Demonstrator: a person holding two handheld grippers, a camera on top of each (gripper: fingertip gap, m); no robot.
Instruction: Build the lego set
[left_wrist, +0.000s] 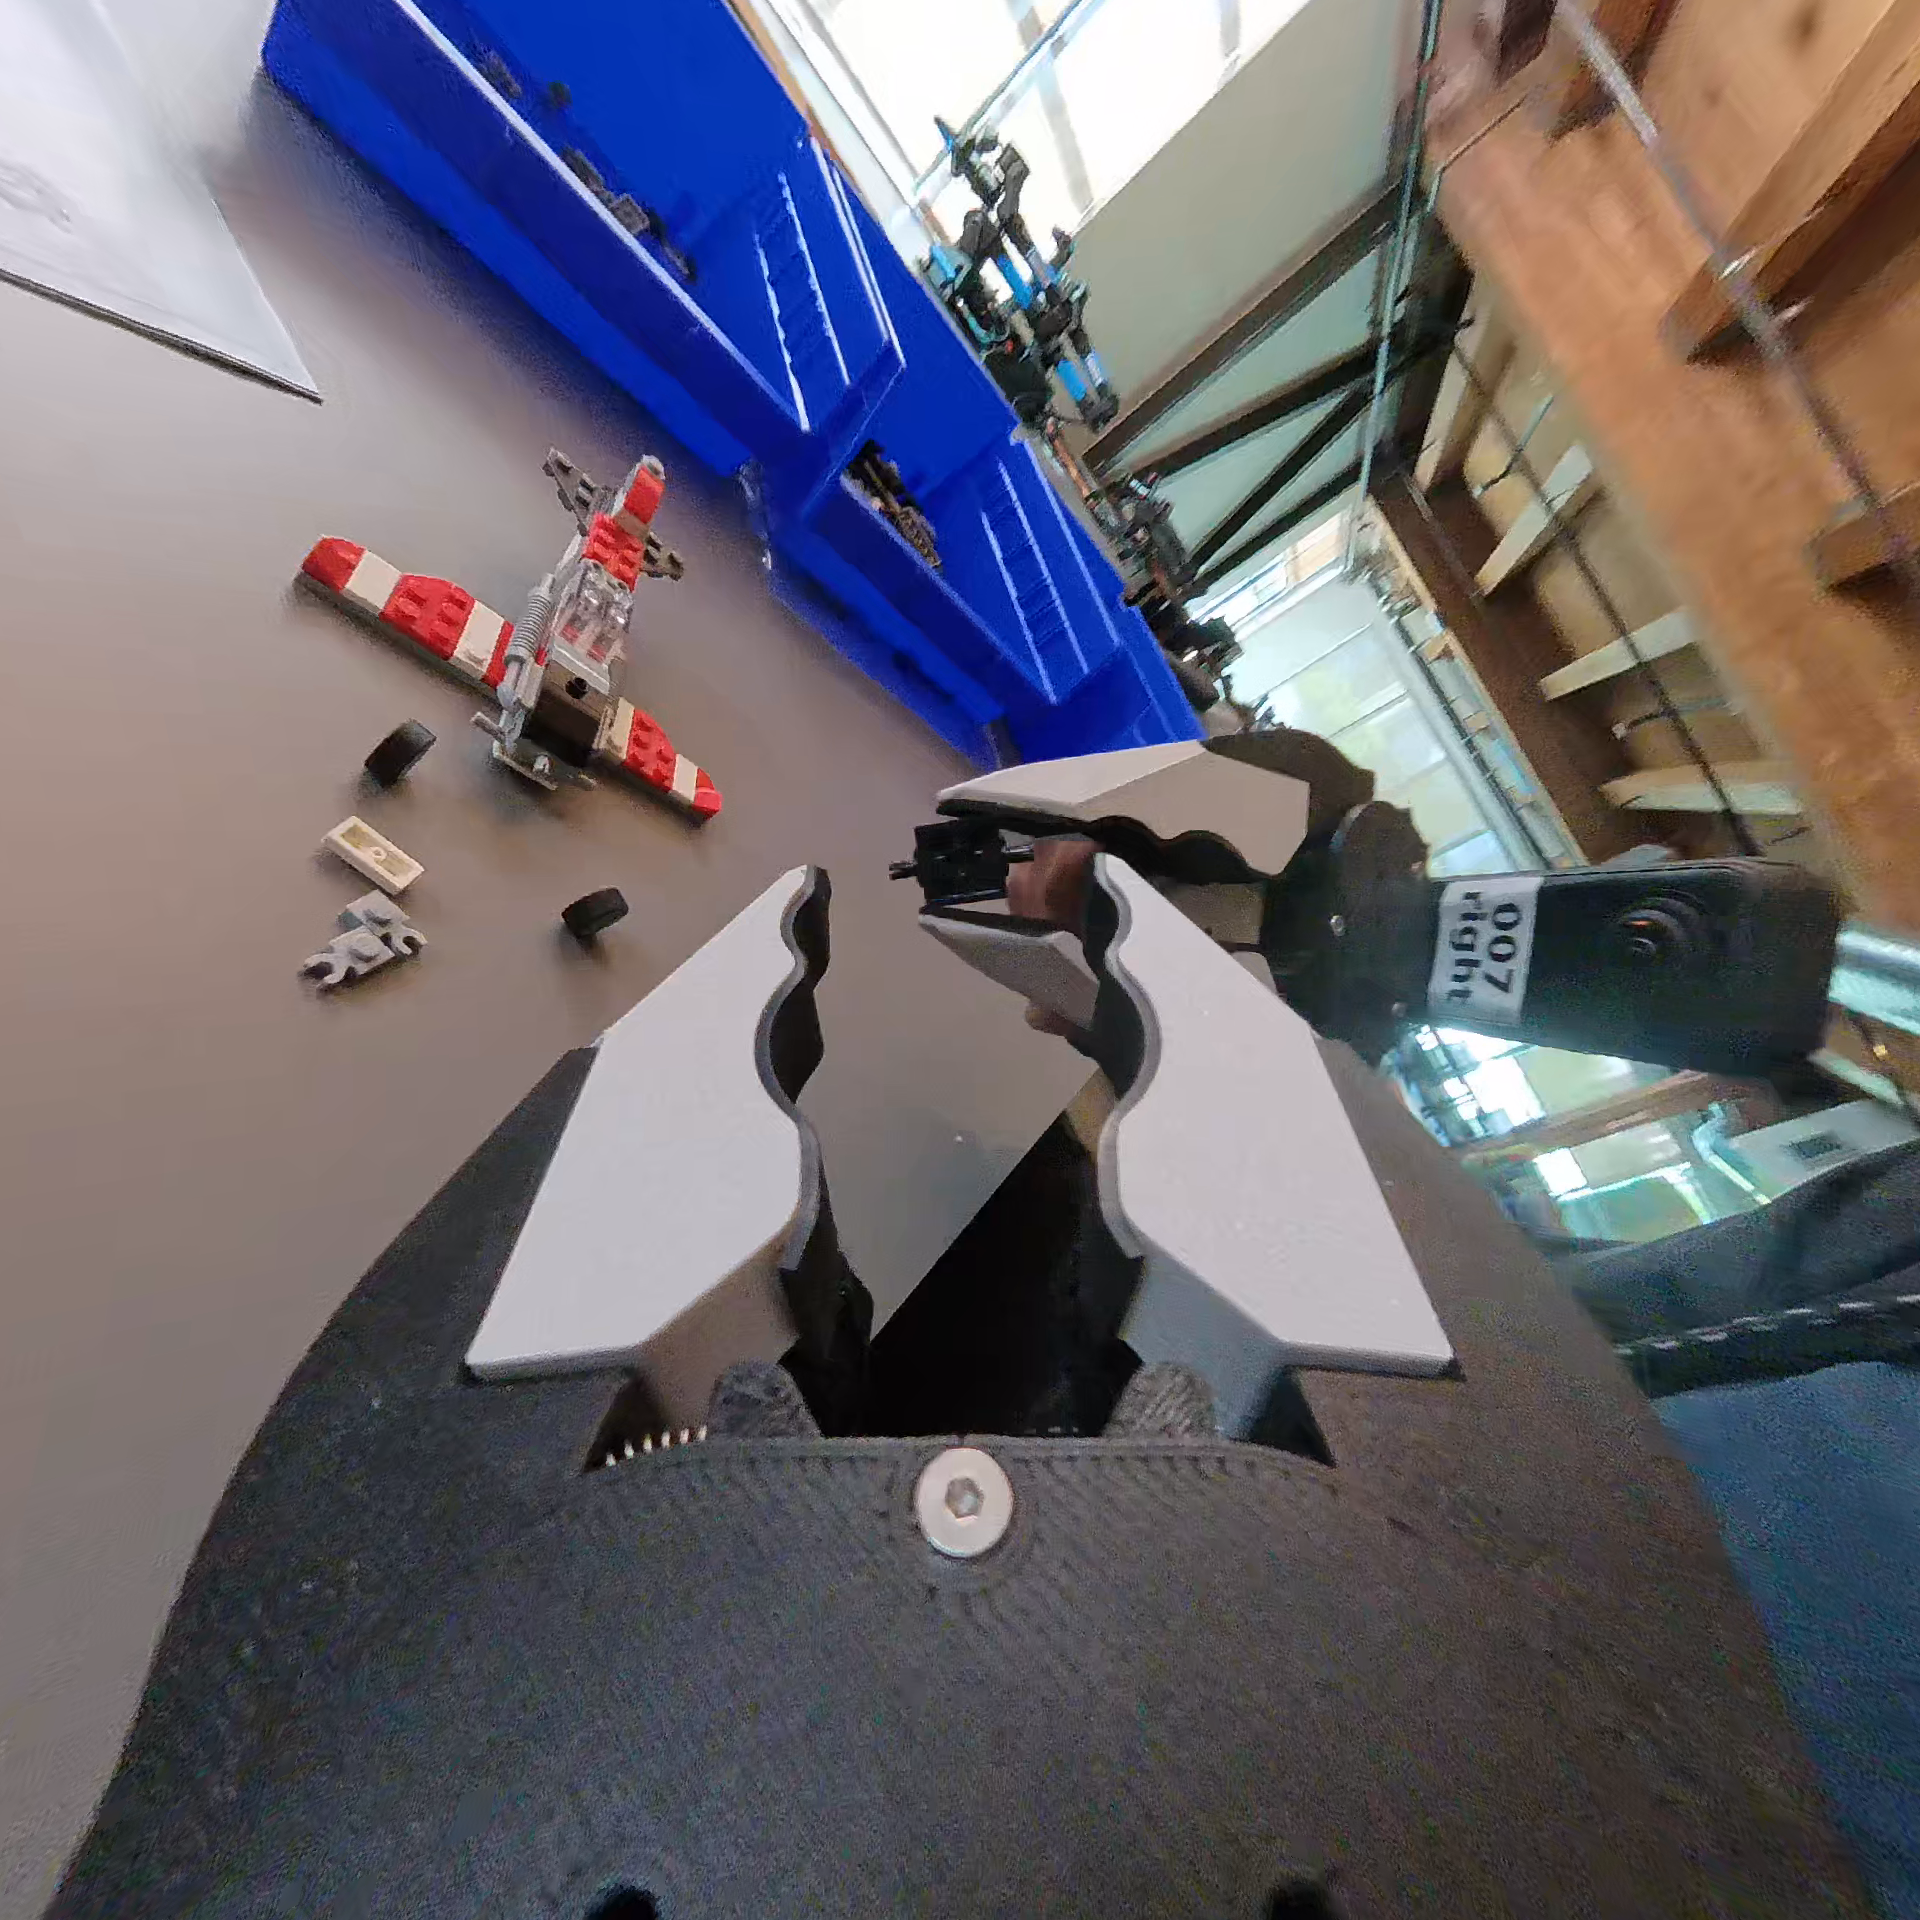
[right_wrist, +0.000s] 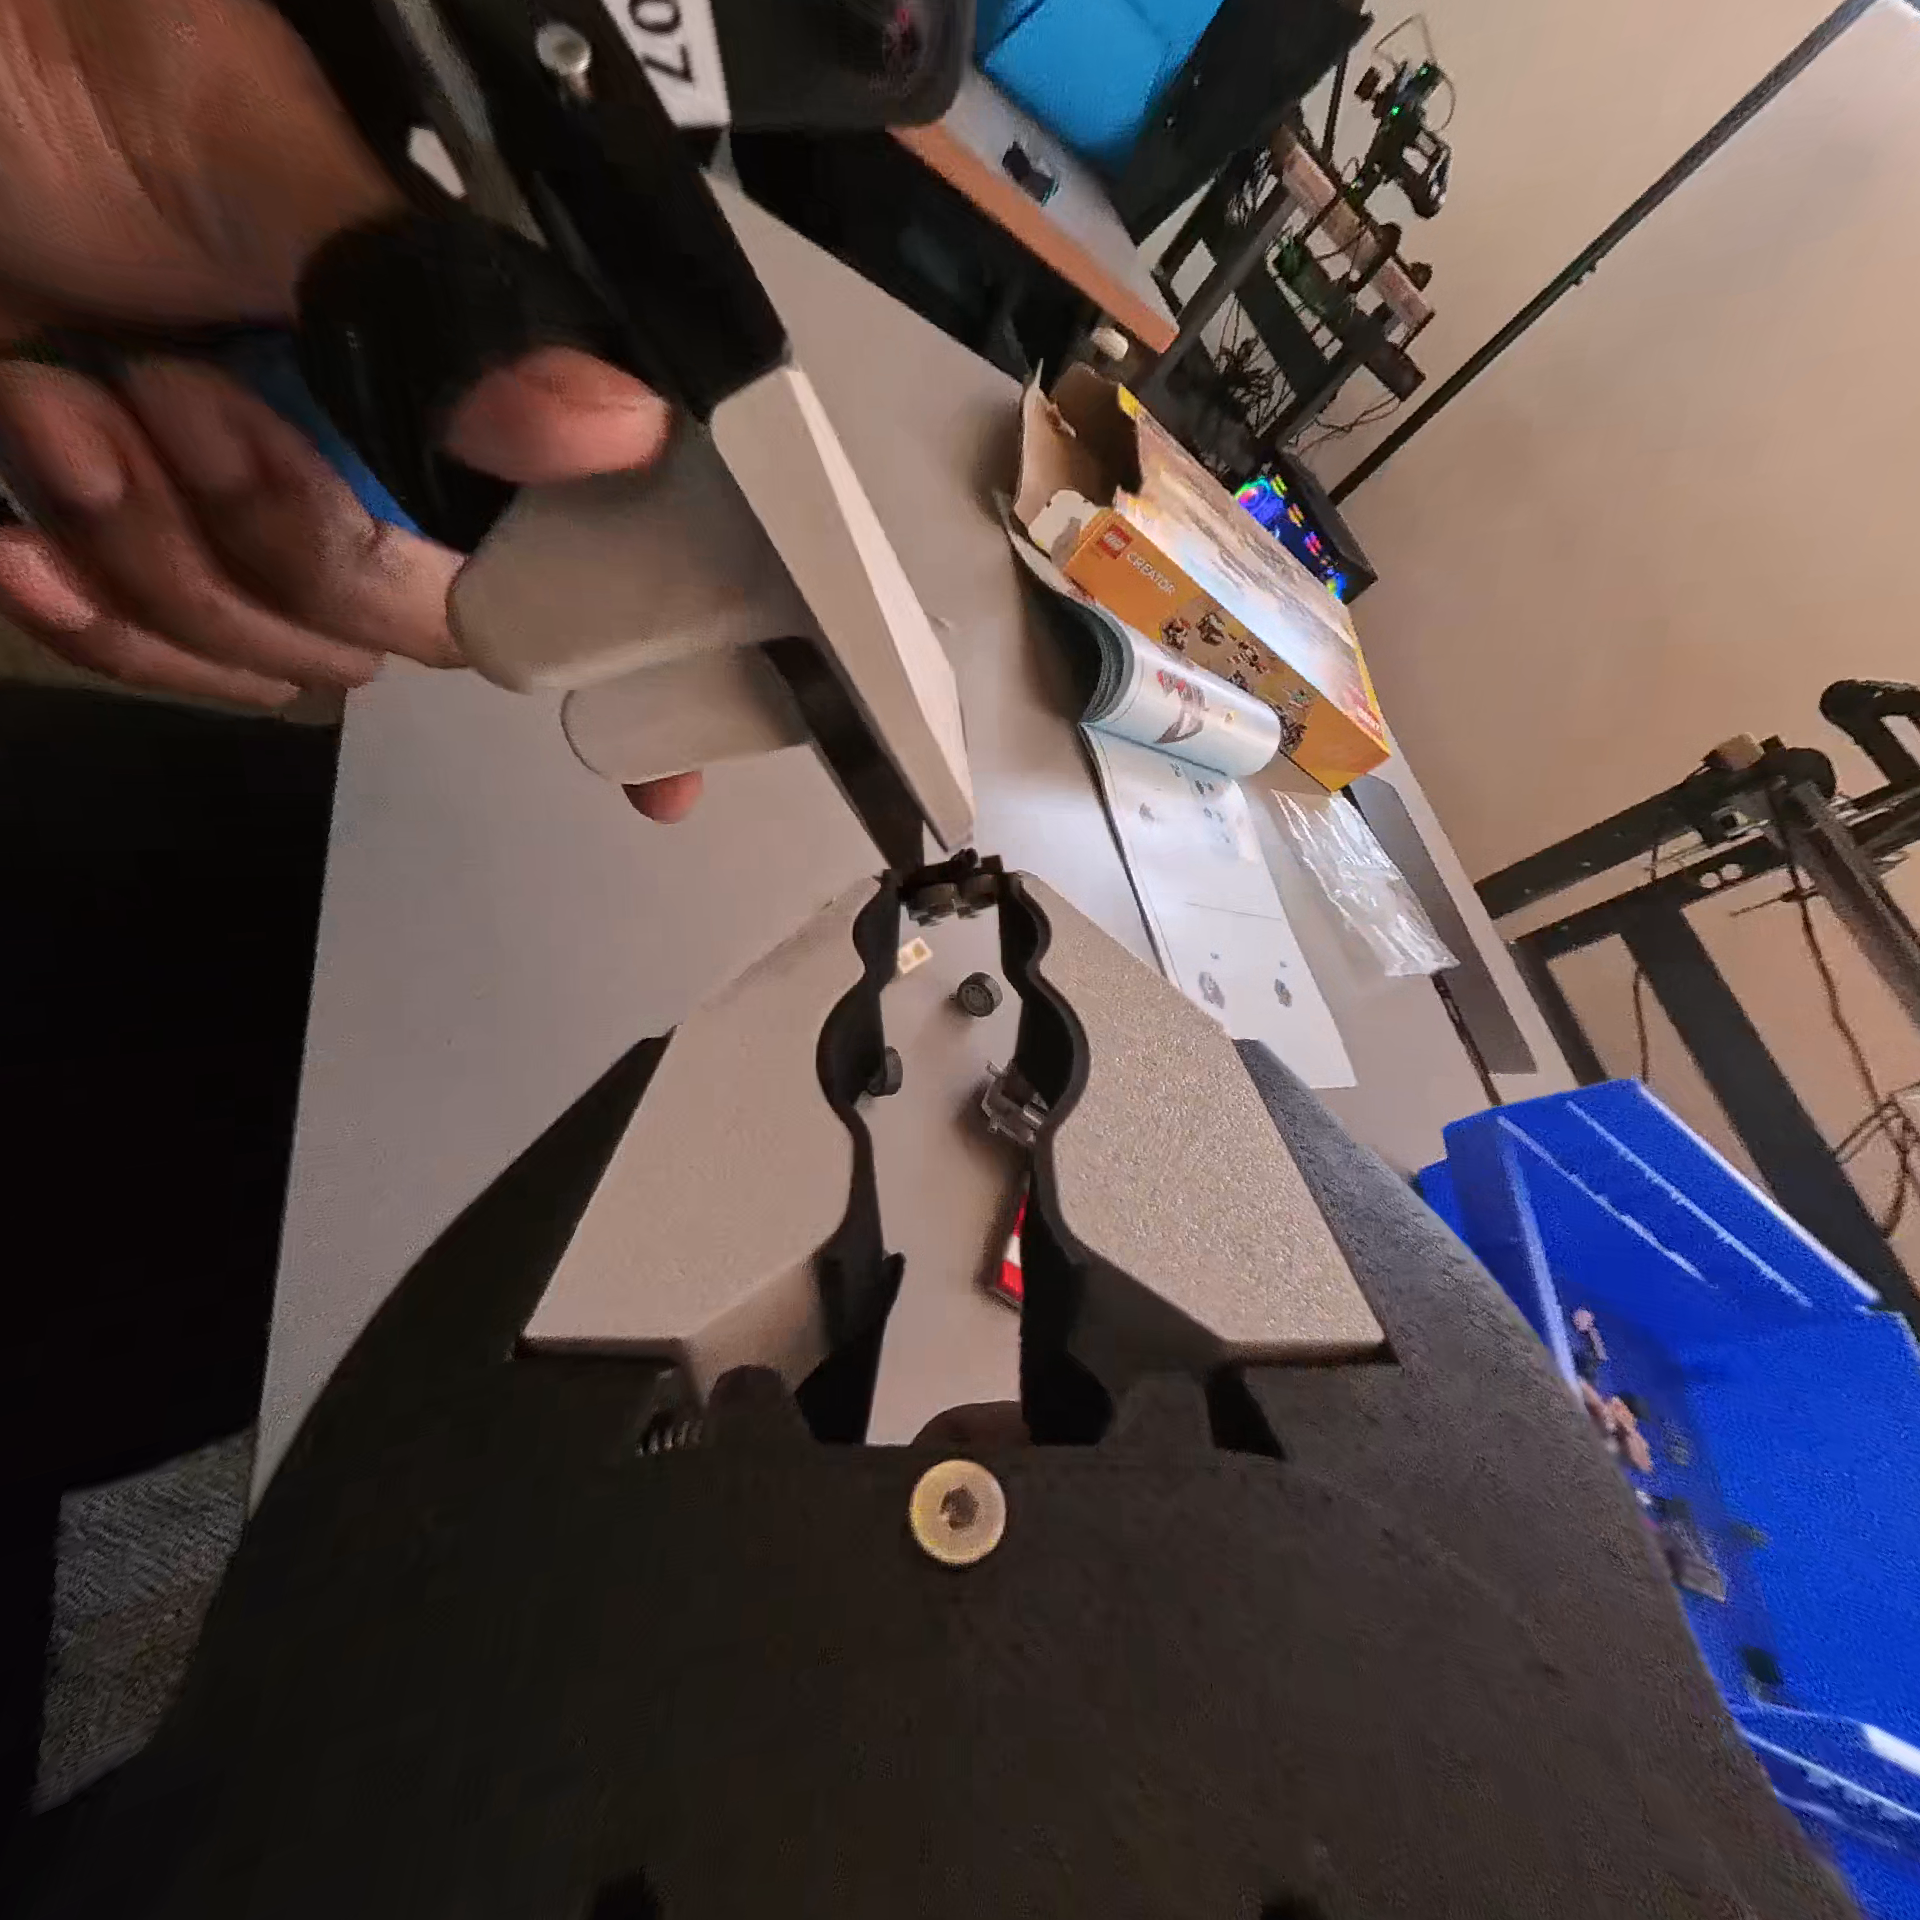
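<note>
Both differ: right gripper (right_wrist: 948, 891) jaws clamp a black axle piece (left_wrist: 956, 859); left gripper (left_wrist: 961, 904) jaws gape, empty.

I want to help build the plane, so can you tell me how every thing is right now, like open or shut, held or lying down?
Left gripper: open, empty.
Right gripper: shut on the black axle piece.
Black axle piece: held above the table.
Lego plane: partly built, resting on the table.
Two black wheels: loose, not attached.
White tile: loose on the table.
Grey clip piece: loose.
Instruction booklet: open.
Lego box: flap open.
</note>
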